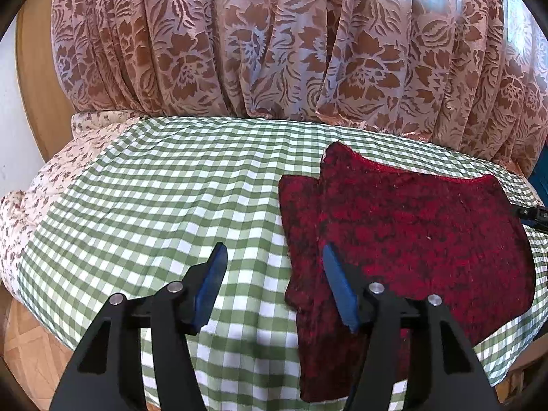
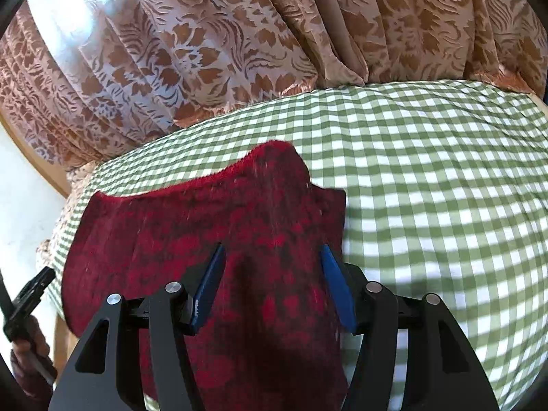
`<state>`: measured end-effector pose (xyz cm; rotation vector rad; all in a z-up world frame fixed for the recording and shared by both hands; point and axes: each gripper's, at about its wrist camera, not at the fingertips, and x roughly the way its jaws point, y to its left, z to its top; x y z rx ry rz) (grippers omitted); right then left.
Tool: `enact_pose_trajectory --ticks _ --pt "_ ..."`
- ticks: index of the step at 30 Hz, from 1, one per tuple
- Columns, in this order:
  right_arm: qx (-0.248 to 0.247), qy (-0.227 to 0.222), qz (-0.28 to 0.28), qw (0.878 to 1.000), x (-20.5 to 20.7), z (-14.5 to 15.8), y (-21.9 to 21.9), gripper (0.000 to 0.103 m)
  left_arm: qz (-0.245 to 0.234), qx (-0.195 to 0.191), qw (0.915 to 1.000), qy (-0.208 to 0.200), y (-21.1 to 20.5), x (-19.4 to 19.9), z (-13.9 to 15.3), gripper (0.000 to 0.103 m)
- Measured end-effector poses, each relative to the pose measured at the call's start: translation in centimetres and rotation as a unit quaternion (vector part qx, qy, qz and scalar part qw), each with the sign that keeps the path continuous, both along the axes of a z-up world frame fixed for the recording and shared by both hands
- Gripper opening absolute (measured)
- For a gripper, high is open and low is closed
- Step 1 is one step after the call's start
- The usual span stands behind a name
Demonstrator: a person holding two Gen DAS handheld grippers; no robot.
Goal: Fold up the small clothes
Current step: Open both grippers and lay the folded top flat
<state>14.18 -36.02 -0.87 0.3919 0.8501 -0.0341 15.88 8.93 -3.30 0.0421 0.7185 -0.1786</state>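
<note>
red garment (image 1: 411,226) flat on checked cloth (image 1: 154,188)

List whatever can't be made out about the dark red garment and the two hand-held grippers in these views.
- Dark red fuzzy knitted garment: near hem cut off by the bottom edge and hidden behind the left hand-held gripper, left wrist view.
- Same garment's near part: hidden behind the right hand-held gripper, right wrist view; motion blur smears its surface.
- What lies under the green-and-white checked cloth: covered.
- Whether the garment's underside is already folded: not visible.
</note>
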Motion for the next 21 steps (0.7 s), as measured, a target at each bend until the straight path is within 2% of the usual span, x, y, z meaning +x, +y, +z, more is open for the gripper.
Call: enact_pose_trajectory --ticks 7,16,18,20,21 --pt "0.001 0.009 -0.014 1.0 2.5 -0.8 -0.7 0.057 -0.012 0.001 0.9999 0.002 -1.1 2.1 0.1 0.062" --pt "0.006 0.013 -0.009 1.0 4.0 -1.7 -0.6 0.057 -0.028 -0.021 0.9992 0.02 -2.5 5.6 -0.1 0.062" --pt "0.003 0.012 -0.007 1.0 4.2 -1.8 -0.6 0.053 -0.03 -0.028 0.9987 0.029 -2.8 6.6 -0.4 0.062" --pt "-0.003 0.012 -0.006 1.0 4.4 -1.9 -0.6 0.043 -0.036 -0.037 0.9978 0.041 -3.2 7.6 -0.9 0.056" --pt "-0.006 0.012 -0.006 1.0 4.5 -1.9 -0.6 0.039 -0.041 -0.047 0.9967 0.051 -3.5 8.3 -1.3 0.041"
